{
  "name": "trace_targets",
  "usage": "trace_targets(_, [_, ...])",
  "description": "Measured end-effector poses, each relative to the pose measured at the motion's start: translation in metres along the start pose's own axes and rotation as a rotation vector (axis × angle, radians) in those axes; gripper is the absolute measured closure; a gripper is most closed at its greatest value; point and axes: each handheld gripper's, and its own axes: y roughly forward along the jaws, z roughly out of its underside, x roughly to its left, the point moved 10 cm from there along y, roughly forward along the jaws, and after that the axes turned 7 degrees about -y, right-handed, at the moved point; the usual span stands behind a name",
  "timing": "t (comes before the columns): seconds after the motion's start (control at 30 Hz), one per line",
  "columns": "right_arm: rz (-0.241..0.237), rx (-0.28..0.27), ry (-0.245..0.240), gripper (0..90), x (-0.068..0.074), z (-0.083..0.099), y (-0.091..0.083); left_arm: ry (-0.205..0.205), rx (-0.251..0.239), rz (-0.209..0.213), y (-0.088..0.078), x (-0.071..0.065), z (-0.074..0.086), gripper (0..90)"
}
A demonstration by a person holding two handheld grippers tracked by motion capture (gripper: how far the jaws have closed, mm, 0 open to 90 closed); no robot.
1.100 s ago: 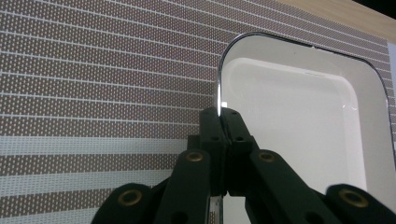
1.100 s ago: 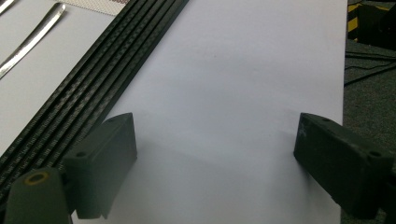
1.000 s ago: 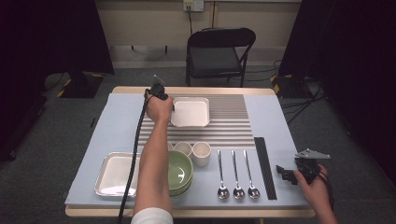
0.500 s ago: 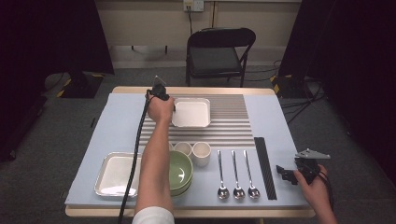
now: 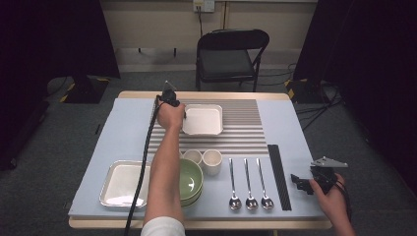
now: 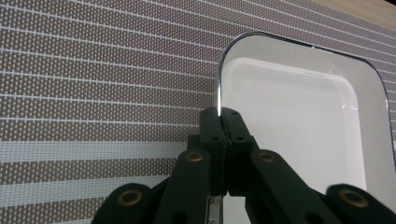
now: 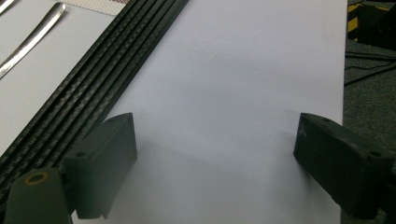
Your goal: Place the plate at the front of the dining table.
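A white square dish (image 5: 204, 120) lies on the striped mat (image 5: 246, 133) at the far middle of the table. My left gripper (image 5: 183, 118) is at the dish's left edge. In the left gripper view its jaws are pressed together on the thin rim of the dish (image 6: 299, 126), near one rounded corner, and the left gripper (image 6: 219, 114) is shut on that rim. My right gripper (image 5: 298, 181) rests low at the table's near right, beside a black strip (image 5: 279, 174). The right gripper (image 7: 215, 140) stands wide open over bare blue-white tabletop with nothing between its jaws.
A metal tray (image 5: 114, 183) sits near left. Stacked green bowls (image 5: 193, 178) and two small cups (image 5: 212, 161) stand by my left forearm. Three spoons (image 5: 248, 184) lie side by side near the black strip (image 7: 88, 88). A folding chair (image 5: 231, 54) stands beyond the table.
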Motion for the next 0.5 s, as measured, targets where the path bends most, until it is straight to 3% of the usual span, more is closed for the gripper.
trace_targets(0.5, [0.000,0.000,0.000,11.8,0.0000,0.0000,0.0000,0.012,0.011,-0.019,0.0055,0.0022,0.0018,89.1])
